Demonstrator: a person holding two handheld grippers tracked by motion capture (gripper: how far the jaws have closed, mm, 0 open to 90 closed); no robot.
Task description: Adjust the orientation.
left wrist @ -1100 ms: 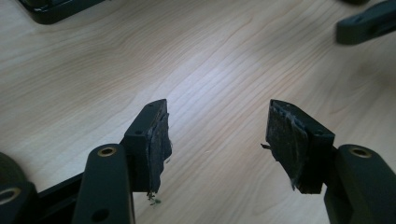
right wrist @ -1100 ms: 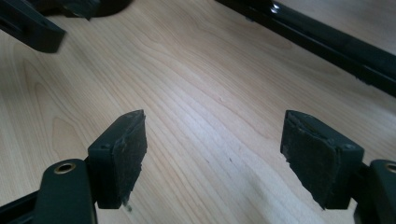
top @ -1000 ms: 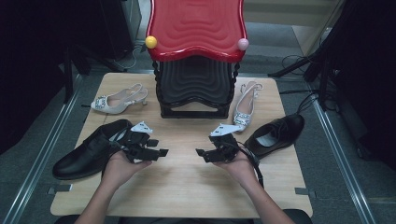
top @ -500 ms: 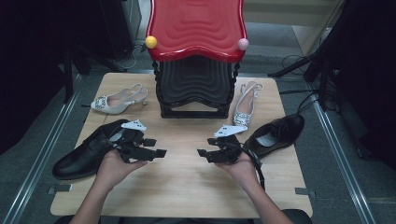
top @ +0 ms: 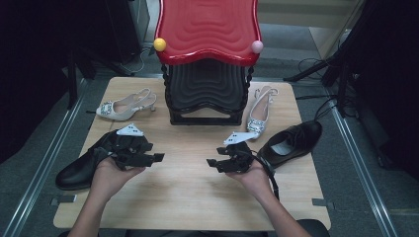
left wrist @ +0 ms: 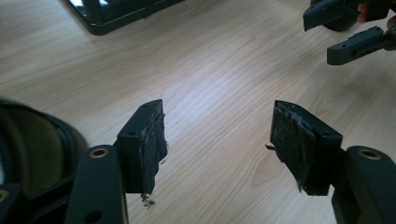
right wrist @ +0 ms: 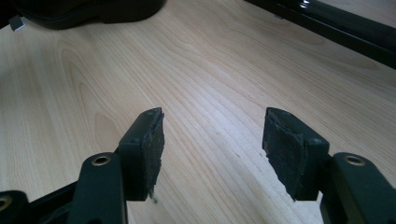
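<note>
Since the earlier frames, both grippers are seen to have been drawn slightly apart, the left gripper [top: 157,158] being shifted toward the left black shoe [top: 81,165] and the right gripper [top: 213,163] toward the right black shoe [top: 292,143]. Both pairs of jaws are held spread wide, with nothing between them but bare table [top: 188,197]. The left black shoe lies at the table's left edge, just beside the left hand [top: 111,175]; its rim is glimpsed close to the left jaw in the left gripper view [left wrist: 28,149]. The right one lies near the right edge, just beside a silver heeled shoe [top: 259,111]. Another silver shoe [top: 123,106] and a red-topped rack [top: 207,29] are set further back. A poor grasp on the smooth leather is judged the main risk: a shoe could be nudged off the near table edge, or the neighbouring silver shoe knocked
</note>
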